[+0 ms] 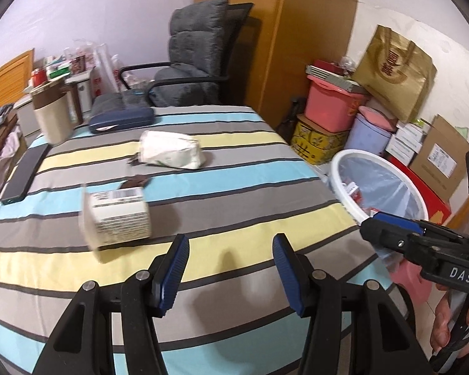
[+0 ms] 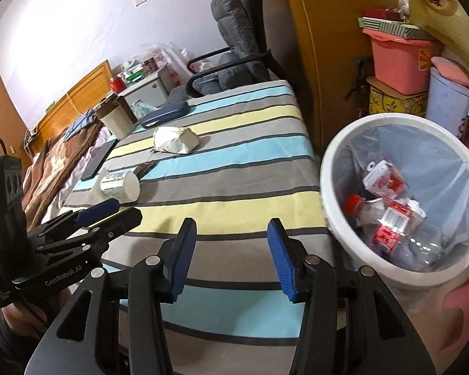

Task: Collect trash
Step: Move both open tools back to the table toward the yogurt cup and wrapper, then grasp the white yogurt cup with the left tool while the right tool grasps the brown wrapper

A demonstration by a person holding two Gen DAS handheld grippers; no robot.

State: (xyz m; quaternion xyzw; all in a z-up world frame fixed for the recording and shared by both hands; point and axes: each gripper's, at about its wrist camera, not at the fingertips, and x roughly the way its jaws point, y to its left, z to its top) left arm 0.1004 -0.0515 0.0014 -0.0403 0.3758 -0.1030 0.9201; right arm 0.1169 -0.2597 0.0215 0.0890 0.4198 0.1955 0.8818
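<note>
Phone (image 1: 18, 178), dark and flat, lies at the far left of the striped bedspread (image 1: 234, 193). Beside it a paper cup (image 1: 117, 215) lies on its side: probably light, thin-walled and crushable, best pinched across its open rim. Beyond it sits a soft crumpled white wad (image 1: 172, 150). Left gripper (image 1: 231, 268) and right gripper (image 2: 231, 256) both stand apart, empty. Rightmost, the round white bin (image 2: 331, 187), lined with clear plastic, holds cartons.

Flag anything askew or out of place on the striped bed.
A paper cup lies tipped on its side on the striped cover, mouth open. A crumpled white wrapper lies further back, with a dark scrap between them. Nothing looks spilled.
</note>
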